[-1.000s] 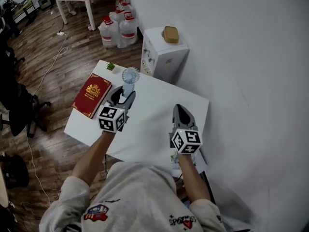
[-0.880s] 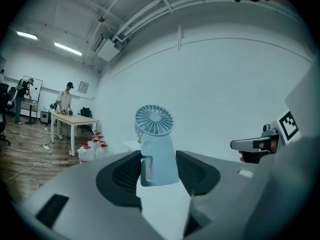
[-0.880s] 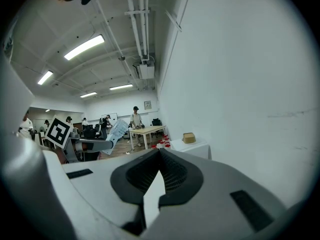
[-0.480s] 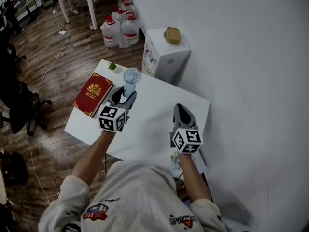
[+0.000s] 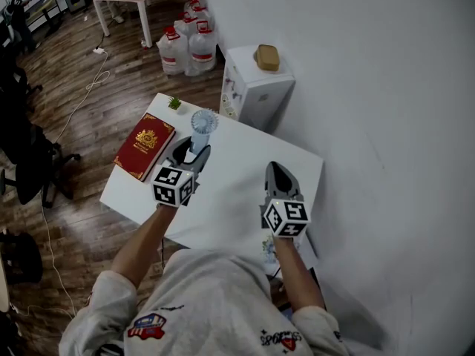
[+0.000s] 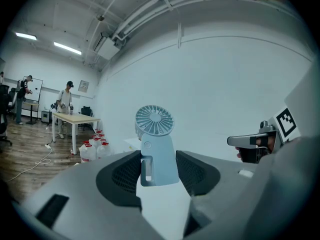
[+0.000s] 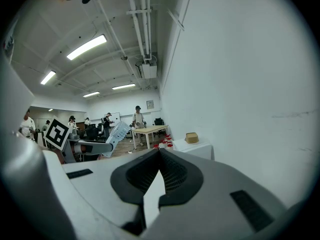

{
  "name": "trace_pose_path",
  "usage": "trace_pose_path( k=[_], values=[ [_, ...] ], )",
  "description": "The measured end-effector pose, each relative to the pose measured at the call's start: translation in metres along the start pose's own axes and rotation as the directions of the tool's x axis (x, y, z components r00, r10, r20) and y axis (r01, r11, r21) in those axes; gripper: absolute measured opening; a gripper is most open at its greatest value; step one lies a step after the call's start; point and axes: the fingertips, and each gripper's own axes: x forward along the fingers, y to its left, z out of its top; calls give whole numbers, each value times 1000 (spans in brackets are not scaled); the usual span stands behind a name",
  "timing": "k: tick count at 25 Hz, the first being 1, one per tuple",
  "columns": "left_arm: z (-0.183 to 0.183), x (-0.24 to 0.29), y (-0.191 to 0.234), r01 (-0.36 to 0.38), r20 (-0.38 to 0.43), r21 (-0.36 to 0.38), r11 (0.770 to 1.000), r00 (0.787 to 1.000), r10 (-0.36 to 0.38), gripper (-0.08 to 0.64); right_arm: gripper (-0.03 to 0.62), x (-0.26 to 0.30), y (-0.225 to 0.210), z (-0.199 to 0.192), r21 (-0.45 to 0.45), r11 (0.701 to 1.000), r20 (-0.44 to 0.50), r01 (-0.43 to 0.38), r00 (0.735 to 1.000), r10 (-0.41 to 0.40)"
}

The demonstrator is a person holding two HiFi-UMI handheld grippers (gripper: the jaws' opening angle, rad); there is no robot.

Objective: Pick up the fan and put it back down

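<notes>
A pale blue hand-held fan (image 5: 202, 124) stands upright over the far left part of the white table (image 5: 237, 162). My left gripper (image 5: 191, 153) is shut on its handle. In the left gripper view the fan (image 6: 156, 144) sits between the two dark pads of the left gripper (image 6: 159, 170), round grille on top. I cannot tell whether its base touches the table. My right gripper (image 5: 276, 175) hovers over the right side of the table, shut with nothing in it. The right gripper view shows the right gripper (image 7: 159, 176) with its pads together, and the fan (image 7: 116, 132) off to the left.
A red book (image 5: 144, 146) lies at the table's left edge, with a small green plant (image 5: 174, 103) at the far corner. Beyond the table stands a white cabinet (image 5: 256, 87) with a tan box (image 5: 268, 57) on it, then water jugs (image 5: 185, 47). A white wall runs along the right.
Nothing has visibly changed with the grippers: the left one keeps its hold on the fan and the right one stays still. Only the head view has shifted slightly.
</notes>
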Motion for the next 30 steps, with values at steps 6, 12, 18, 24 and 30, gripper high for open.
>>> trace_pose_path(
  k=[6,12,18,24,30],
  values=[
    [-2,0,-3,4,0,3,1000,1000,-4,210,-9,-1,-1,-1,3,1000,2,1,1000,-1],
    [-4,-5,-4,1,-8,8,1000,1000,-1,210,-9,-2,0,0,6,1000,5,2,1000,-2],
    [-18,-12,4,-26,-30,-5,1000,999,25,210,-9,0,3,-4,9,1000,-2,-13,1000,13],
    [-30,-32,21,-74,-50,-13,997,996,74,210,-9,10,21,-9,8,998,-18,-56,998,57],
    [-48,-58,46,-140,-72,-19,990,988,139,210,-9,26,48,-21,9,993,-39,-119,992,119]
  ],
)
